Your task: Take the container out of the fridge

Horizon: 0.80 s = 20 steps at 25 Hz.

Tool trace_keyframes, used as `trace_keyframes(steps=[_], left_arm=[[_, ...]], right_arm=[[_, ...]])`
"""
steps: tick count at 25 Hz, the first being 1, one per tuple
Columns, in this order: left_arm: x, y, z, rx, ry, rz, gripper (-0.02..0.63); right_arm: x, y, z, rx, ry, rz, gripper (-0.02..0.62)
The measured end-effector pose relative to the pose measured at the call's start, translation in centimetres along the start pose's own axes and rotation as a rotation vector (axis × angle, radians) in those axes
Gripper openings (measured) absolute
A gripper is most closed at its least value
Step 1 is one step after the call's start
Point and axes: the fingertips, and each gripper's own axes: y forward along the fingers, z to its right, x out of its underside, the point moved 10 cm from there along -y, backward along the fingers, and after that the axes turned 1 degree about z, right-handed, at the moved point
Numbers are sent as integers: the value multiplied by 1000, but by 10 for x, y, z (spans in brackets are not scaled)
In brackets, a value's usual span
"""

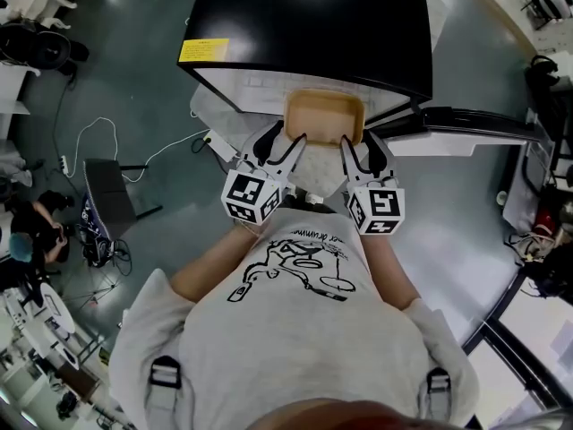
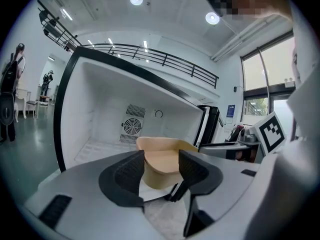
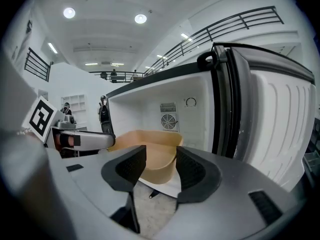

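Note:
A tan open container (image 1: 324,115) sits at the front edge of the open fridge (image 1: 313,16), on its white floor. My left gripper (image 1: 286,141) is at the container's near left corner and my right gripper (image 1: 360,146) at its near right corner. In the left gripper view the container (image 2: 161,159) shows just beyond the wide-apart pads of the left gripper (image 2: 161,171), which do not press on it. The right gripper view shows the same: the container (image 3: 160,151) lies ahead of the open right gripper (image 3: 161,168). Whether the fingertips touch the rim, I cannot tell.
The fridge door (image 1: 466,128) stands swung open to the right, close beside my right gripper. A fan grille (image 2: 132,126) is in the fridge's back wall. On the floor at the left are a white cable (image 1: 98,133), a dark stand (image 1: 112,195) and a seated person (image 1: 36,227).

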Motion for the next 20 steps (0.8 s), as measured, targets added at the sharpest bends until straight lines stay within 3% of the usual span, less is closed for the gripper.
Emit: trace_keyframes(steps=[20], left_arm=[[57, 14, -8, -1, 6, -108, 212]], right_arm=[[50, 11, 6, 0, 2, -92, 198]])
